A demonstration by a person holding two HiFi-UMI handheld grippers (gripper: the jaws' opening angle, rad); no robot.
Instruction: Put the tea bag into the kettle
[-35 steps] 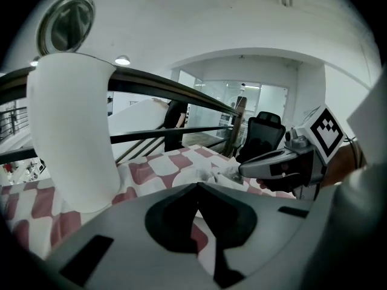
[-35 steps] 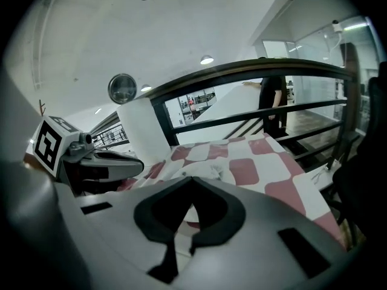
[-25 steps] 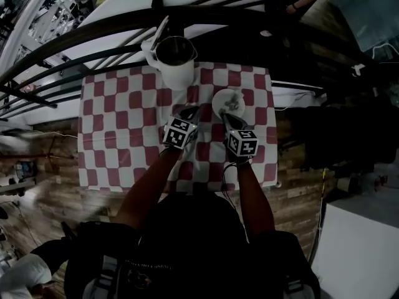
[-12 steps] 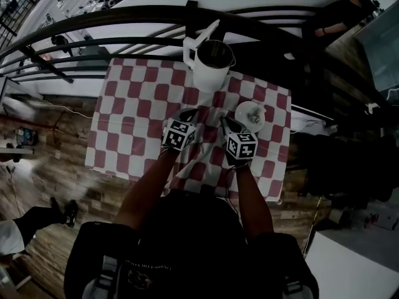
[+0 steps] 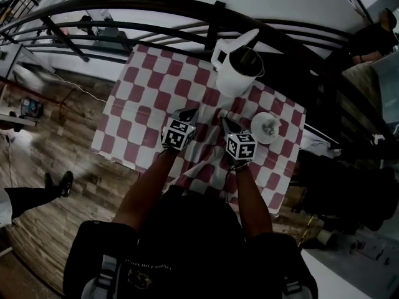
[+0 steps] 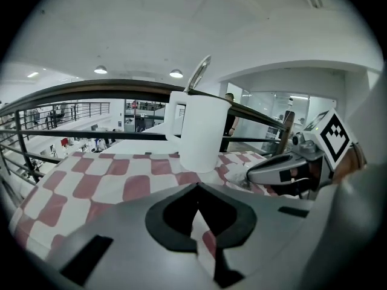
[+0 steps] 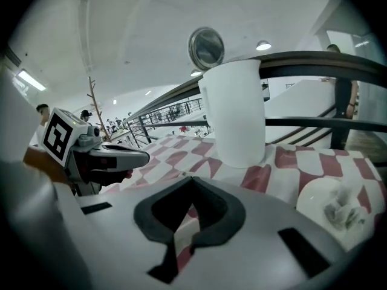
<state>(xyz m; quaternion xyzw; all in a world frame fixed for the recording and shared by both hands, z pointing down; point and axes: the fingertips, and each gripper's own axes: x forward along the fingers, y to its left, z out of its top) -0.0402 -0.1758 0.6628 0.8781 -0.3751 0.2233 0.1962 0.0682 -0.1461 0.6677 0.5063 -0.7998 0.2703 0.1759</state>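
A white kettle (image 5: 239,71) with its lid tipped open stands at the far edge of the checked table (image 5: 144,108). Right of it a small white plate (image 5: 257,134) carries the crumpled tea bag (image 5: 269,126). My left gripper (image 5: 187,113) and right gripper (image 5: 225,122) hover side by side over the cloth, nearer than the kettle. Both are shut and hold nothing. In the left gripper view the jaws (image 6: 195,189) meet below the kettle (image 6: 202,132). From the right gripper (image 7: 192,183) I see the kettle (image 7: 236,113), the plate (image 7: 314,198) and the tea bag (image 7: 341,211) at lower right.
A black metal railing (image 5: 187,11) curves just behind the table. The cloth hangs over the table's near edge above a wooden floor (image 5: 68,161). A person's legs (image 5: 37,192) show at the far left.
Both grippers have slid left across the cloth, and the view has swung with them. The right gripper's tips were at the plate; now the plate lies off to their right.
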